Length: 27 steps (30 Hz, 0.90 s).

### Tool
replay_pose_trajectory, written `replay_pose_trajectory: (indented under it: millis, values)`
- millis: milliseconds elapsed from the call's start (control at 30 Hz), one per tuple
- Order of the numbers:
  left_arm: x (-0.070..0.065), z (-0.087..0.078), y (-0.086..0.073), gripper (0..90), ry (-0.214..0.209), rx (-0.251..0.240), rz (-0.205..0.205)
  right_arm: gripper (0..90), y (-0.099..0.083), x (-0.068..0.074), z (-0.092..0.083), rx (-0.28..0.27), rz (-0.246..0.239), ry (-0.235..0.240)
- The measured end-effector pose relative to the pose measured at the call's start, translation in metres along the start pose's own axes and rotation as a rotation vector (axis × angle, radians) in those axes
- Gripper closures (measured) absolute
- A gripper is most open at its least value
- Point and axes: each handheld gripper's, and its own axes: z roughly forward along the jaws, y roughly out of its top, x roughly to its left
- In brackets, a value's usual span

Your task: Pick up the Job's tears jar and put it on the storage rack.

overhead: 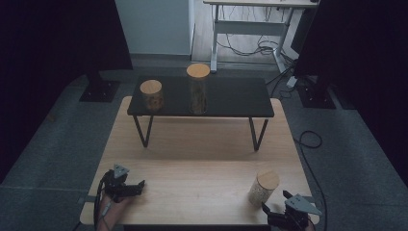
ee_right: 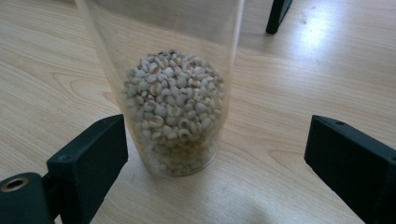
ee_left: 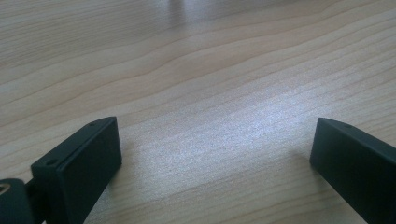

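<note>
- a low black shelf on hairpin legs [overhead: 231, 103] standing on the light wooden table [overhead: 202, 168]
- a short glass jar with wooden lid [overhead: 151, 95] and a taller glass jar with wooden lid [overhead: 197, 89], apart on the shelf

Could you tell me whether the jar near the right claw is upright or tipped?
Upright: the jar stands on its base on the table, its wooden lid on top.

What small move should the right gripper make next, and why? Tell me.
Probably ease the right gripper forward around the jar of pale grains: its jaws stand open, the jar sits just ahead between them, untouched, upright on the wooden table.
</note>
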Motion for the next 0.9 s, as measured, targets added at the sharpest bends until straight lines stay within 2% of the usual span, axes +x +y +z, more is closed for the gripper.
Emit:
replay_pose_trajectory:
  millis: [900]
  values:
    - [0.000, 0.000, 0.000, 1.7, -0.001, 0.000, -0.001, 7.3, 0.007, 0.011, 0.021, -0.011, -0.026, 0.031]
